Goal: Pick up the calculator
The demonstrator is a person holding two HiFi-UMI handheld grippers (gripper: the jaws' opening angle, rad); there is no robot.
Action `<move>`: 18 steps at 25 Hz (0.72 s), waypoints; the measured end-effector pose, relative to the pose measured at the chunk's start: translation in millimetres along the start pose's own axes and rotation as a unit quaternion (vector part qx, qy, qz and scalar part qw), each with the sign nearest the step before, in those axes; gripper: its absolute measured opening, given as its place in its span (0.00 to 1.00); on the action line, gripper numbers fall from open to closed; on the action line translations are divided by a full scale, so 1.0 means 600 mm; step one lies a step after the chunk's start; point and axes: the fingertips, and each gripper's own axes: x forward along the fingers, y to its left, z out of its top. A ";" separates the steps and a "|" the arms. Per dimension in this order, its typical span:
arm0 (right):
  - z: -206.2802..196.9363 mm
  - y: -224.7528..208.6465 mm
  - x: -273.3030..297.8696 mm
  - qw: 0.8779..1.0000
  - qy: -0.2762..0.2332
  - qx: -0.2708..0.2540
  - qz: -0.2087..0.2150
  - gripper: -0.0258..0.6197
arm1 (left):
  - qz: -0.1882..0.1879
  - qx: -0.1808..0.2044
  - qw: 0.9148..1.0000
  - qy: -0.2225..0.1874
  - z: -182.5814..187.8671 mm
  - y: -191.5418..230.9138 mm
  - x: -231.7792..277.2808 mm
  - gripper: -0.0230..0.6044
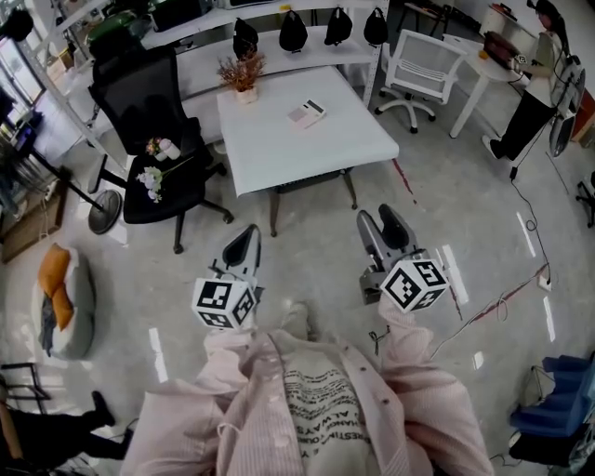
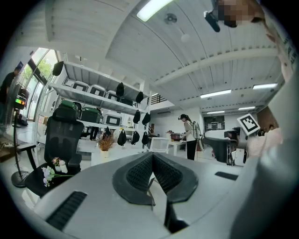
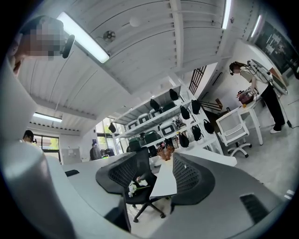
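Dried plant (image 1: 242,68) in pot (image 1: 246,95) near calculator (image 1: 306,113)

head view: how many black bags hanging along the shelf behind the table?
4. First bag above the potted plant, second, third, fourth near the white chair. More may hang on tiers out of view.

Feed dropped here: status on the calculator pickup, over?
Left gripper shut, right gripper open, both empty. Calculator on white table, untouched. Nothing blocking it.
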 end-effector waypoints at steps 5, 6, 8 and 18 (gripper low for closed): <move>-0.002 -0.023 0.019 1.000 0.005 0.007 -0.002 0.37 | -0.003 0.003 1.000 0.008 -0.002 0.005 0.031 0.04; -0.003 -0.029 0.025 1.000 0.008 0.006 -0.002 0.37 | -0.004 0.003 1.000 0.009 -0.004 0.007 0.040 0.04; -0.003 -0.044 0.041 1.000 0.012 0.001 -0.003 0.37 | -0.006 0.002 1.000 0.011 -0.006 0.013 0.064 0.04; -0.007 -0.137 0.181 0.999 0.032 0.024 0.001 0.37 | -0.015 -0.001 0.999 0.036 -0.016 0.078 0.219 0.04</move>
